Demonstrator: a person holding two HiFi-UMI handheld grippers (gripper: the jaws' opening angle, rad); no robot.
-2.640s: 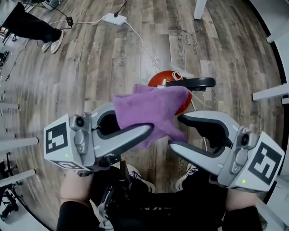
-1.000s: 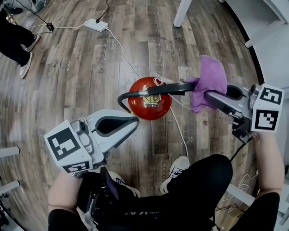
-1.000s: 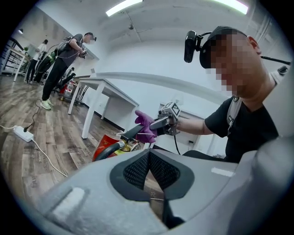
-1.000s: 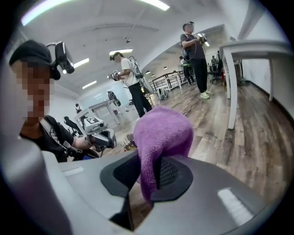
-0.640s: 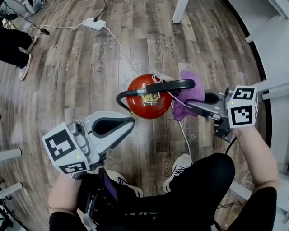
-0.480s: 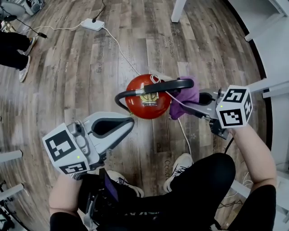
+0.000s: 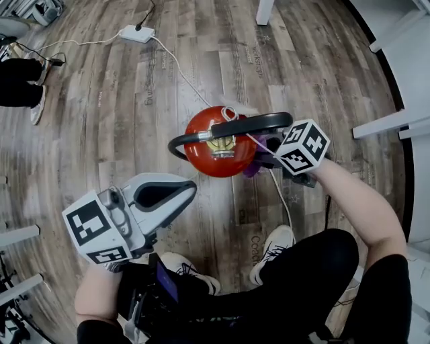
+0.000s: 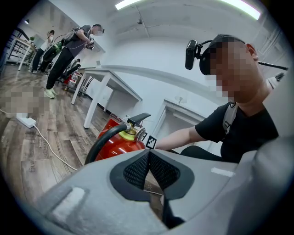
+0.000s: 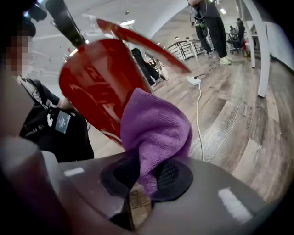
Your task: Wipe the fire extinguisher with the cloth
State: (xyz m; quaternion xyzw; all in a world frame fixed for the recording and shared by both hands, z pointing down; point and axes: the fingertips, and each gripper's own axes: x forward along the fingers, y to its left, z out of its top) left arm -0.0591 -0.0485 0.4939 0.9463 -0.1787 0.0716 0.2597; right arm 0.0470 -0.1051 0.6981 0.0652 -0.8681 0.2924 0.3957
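Open-plan lab or office workroom, not a home. Wood-look plank floor [image 7: 121, 134] throughout. Plain white desks [image 8: 108, 73] on slim white legs, set along pale bare walls. Long strip lights [image 8: 131, 3] on the ceiling. White power strip [image 7: 136, 33] loose on the floor, white cable [image 7: 176, 62] trailing over the planks. Several people [image 8: 69, 48] standing about in the background, one with a backpack; more standing figures [image 9: 213, 23] by a far desk in the right gripper view. Black head-worn camera rig [image 8: 195, 53] on the nearest person: recording or test space.
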